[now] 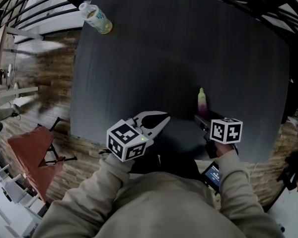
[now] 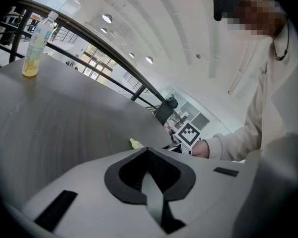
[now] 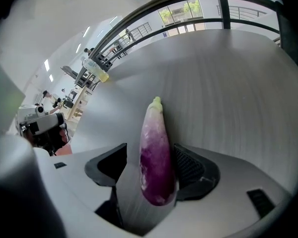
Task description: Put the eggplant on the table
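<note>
On the table (image 1: pixel 188 48), an eggplant (image 3: pixel 156 152) lies between the spread jaws of the right tool (image 3: pixel 150 156).
To its left, the left tool (image 2: pixel 149 151) has its jaws pressed together, empty.

Seen from the head view, both arms reach forward in pale sleeves (image 1: pixel 114 175), one gripper in each hand. The left gripper (image 1: pixel 161 122) points shallowly downward, its jaws drawn together with nothing between them. The right gripper (image 3: pixel 151 160) tips steeply downward, jaws spread wide either side of the eggplant (image 3: pixel 156 148).
</note>
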